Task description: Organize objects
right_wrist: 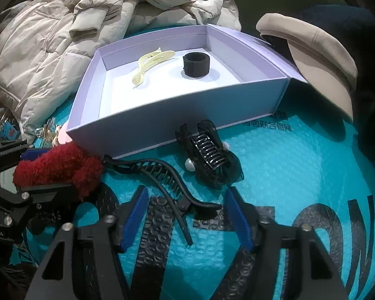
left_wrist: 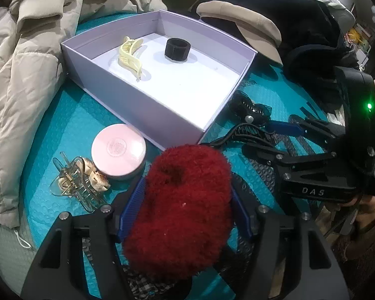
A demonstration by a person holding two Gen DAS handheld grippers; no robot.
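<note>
From the left wrist camera, the left gripper (left_wrist: 185,215) is clenched on a fluffy red scrunchie (left_wrist: 182,207), its blue pads pressed into the fur on both sides, and the scrunchie sits just short of the near corner of the lavender box (left_wrist: 147,105). To do this step well the hand should probably lift enough to clear that near wall, carry the scrunchie over the white floor and let go in the bare near half, apart from the yellow hair claw (left_wrist: 130,56) and the black band (left_wrist: 177,49) already lying inside. Beside the box on the teal bubble mailer (left_wrist: 70,115) wait a pink round compact (left_wrist: 118,150) and a clear claw clip with shells (left_wrist: 80,182), touching each other; a low pass to the left could knock them. From the right wrist camera, the right gripper (right_wrist: 187,215) is released, its jaws spread wide on either side of a slim black hair clip (right_wrist: 162,175) that lies flat on the mailer; whether the fingertips touch the surface is hard to judge at this angle. Closing across its narrow curved spine risks it slipping, so a square, centred pinch seems wise. A black lace claw clip with pearls (right_wrist: 210,152) lies just ahead, close to the box wall. A beige puffer jacket (right_wrist: 62,45) crowds the box's far left side, and a beige cap (right_wrist: 320,57) its right.
</note>
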